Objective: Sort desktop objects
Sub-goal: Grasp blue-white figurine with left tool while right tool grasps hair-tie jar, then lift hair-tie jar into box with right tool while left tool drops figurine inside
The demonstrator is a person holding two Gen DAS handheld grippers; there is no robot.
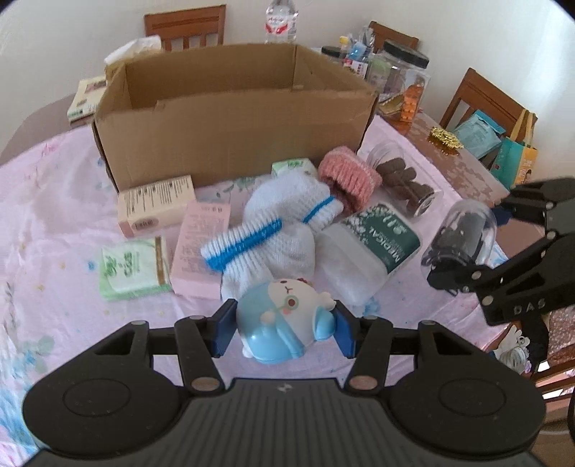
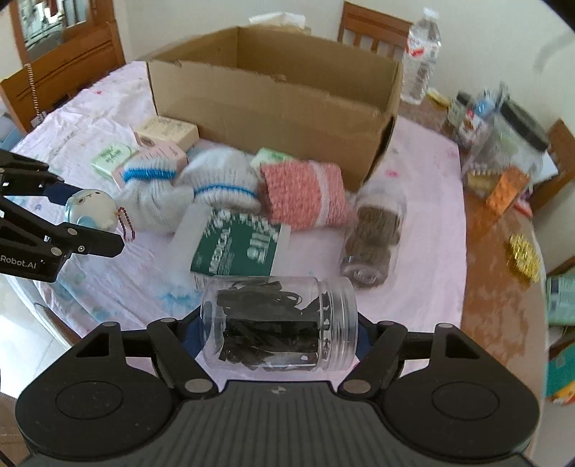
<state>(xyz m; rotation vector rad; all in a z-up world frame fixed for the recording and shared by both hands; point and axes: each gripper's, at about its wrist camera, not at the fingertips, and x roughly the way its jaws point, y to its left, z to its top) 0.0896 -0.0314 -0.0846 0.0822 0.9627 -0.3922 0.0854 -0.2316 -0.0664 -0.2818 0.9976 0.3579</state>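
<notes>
My left gripper (image 1: 284, 328) is shut on a blue and white cartoon toy (image 1: 284, 319), held above the pink tablecloth; the toy (image 2: 91, 210) also shows at the left of the right wrist view. My right gripper (image 2: 278, 328) is shut on a clear plastic jar of black items (image 2: 276, 323), lying sideways between the pads; the same jar (image 1: 460, 237) appears at the right of the left wrist view. An open cardboard box (image 1: 230, 111) stands behind a pile: white-and-blue knit socks (image 1: 266, 230), a pink knit piece (image 1: 348, 176), a green medical pack (image 1: 373, 244) and a jar of brown pieces (image 1: 402, 183).
Small boxes (image 1: 158, 204) and a green tissue pack (image 1: 133, 269) lie left of the pile. Jars, bottles and packets (image 1: 395, 79) crowd the bare wooden table behind and right of the box. A water bottle (image 1: 282, 21) and wooden chairs (image 1: 481, 100) ring the table.
</notes>
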